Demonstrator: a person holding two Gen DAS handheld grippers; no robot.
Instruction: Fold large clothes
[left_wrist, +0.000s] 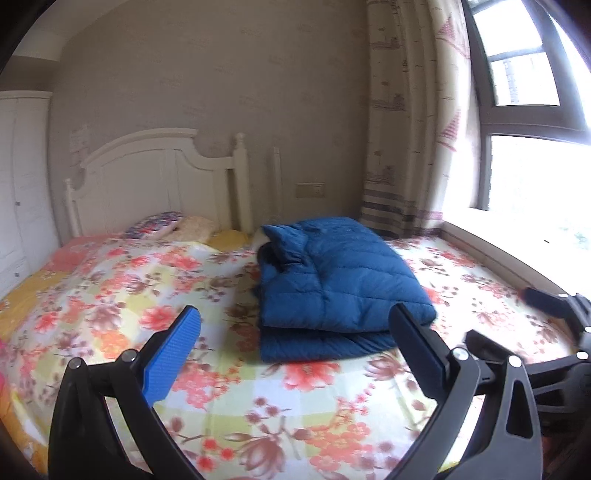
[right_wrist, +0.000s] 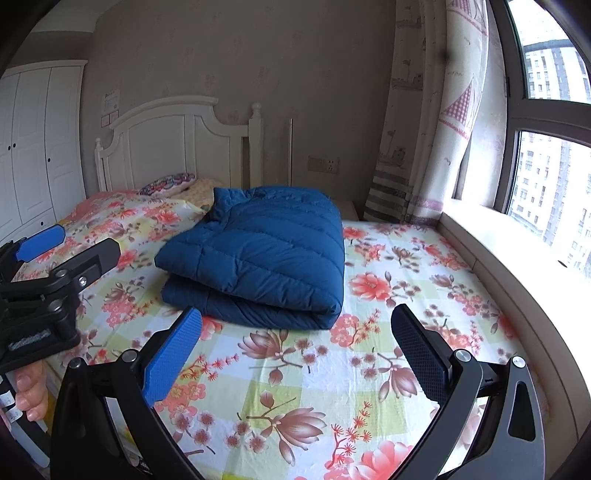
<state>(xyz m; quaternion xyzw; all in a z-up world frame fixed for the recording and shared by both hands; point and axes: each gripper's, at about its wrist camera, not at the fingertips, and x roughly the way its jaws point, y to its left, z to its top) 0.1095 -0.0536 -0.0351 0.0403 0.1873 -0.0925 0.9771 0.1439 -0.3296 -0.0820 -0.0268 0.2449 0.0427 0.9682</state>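
Observation:
A dark blue quilted down jacket (left_wrist: 332, 280) lies folded in a thick rectangle on the floral bed sheet (left_wrist: 258, 398); the right wrist view shows the jacket (right_wrist: 266, 254) from nearer. My left gripper (left_wrist: 295, 321) hovers open just short of its near edge, nothing between the fingers. My right gripper (right_wrist: 297, 321) is open too, held above the sheet (right_wrist: 295, 387) in front of the jacket's rolled fold. The left gripper (right_wrist: 70, 240) also shows at the left of the right wrist view, with a person's fingers (right_wrist: 31, 391) below it. The right gripper's fingers (left_wrist: 546, 301) show at the right of the left wrist view.
A white headboard (left_wrist: 159, 177) and small pillows (left_wrist: 162, 223) stand at the far end of the bed. A white wardrobe (right_wrist: 33, 147) is at the left. A curtain (right_wrist: 436, 129), a windowsill (right_wrist: 517, 251) and a window (right_wrist: 546, 177) run along the right side.

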